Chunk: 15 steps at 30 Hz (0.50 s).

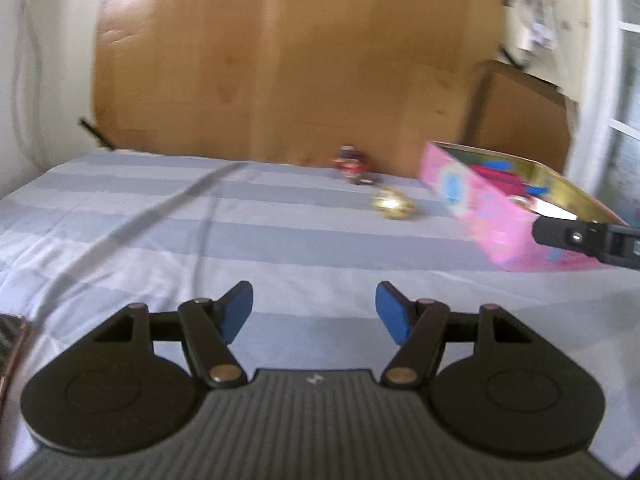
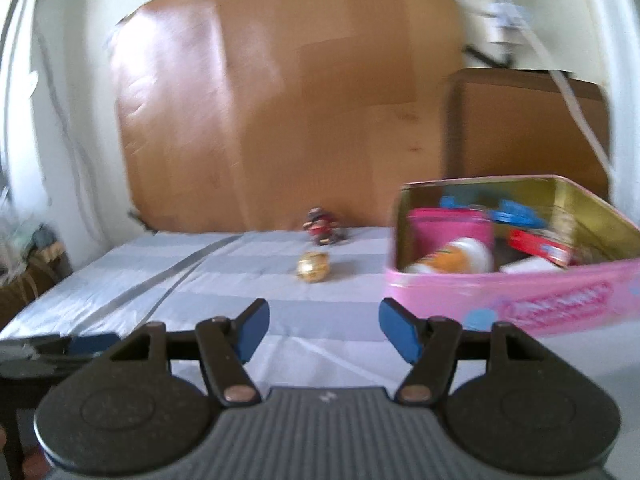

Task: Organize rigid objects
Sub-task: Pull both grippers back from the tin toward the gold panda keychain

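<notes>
A gold ball (image 1: 394, 204) (image 2: 313, 266) lies on the striped cloth, and a small red figurine (image 1: 352, 165) (image 2: 322, 228) stands behind it by the cardboard. A pink tin (image 1: 472, 200) (image 2: 520, 292) sits to the right, holding a pink pot, a white jar, blue pieces and a red box. My left gripper (image 1: 314, 312) hovers open over the cloth with nothing between its blue pads, well short of the ball. My right gripper (image 2: 323, 330) is open too, empty, just left of the tin's near corner. Both views are blurred.
A big cardboard sheet (image 1: 280, 60) (image 2: 280, 100) stands behind the table, with a cardboard box (image 1: 520, 120) (image 2: 528, 128) at its right. A grey strap (image 1: 140, 216) (image 2: 168, 280) runs across the striped cloth (image 1: 200, 240). The right gripper's finger (image 1: 580, 236) shows at the left view's right edge.
</notes>
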Each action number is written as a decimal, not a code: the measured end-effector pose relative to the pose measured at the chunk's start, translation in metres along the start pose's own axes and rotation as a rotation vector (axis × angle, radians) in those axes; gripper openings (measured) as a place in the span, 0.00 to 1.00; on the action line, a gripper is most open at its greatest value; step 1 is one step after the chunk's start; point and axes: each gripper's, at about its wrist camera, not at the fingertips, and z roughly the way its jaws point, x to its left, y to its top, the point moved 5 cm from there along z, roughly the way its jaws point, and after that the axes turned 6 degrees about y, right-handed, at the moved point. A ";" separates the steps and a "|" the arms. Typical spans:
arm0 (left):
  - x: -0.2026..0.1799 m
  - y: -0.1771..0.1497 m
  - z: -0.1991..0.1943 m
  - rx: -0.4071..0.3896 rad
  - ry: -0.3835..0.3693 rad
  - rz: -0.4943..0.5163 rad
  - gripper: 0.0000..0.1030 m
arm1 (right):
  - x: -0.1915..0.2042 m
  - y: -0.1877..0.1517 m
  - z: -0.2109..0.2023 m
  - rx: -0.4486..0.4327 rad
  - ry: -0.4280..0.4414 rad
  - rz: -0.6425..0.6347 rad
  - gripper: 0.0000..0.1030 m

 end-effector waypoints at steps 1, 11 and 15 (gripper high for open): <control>0.006 0.000 0.005 0.007 0.011 -0.017 0.68 | 0.007 0.002 0.009 0.008 0.018 -0.024 0.61; 0.024 -0.002 0.029 0.031 0.000 -0.099 0.67 | 0.034 0.018 0.115 0.114 0.024 -0.208 0.60; 0.029 -0.004 0.033 0.055 -0.009 -0.152 0.66 | 0.024 0.033 0.167 0.140 -0.039 -0.203 0.62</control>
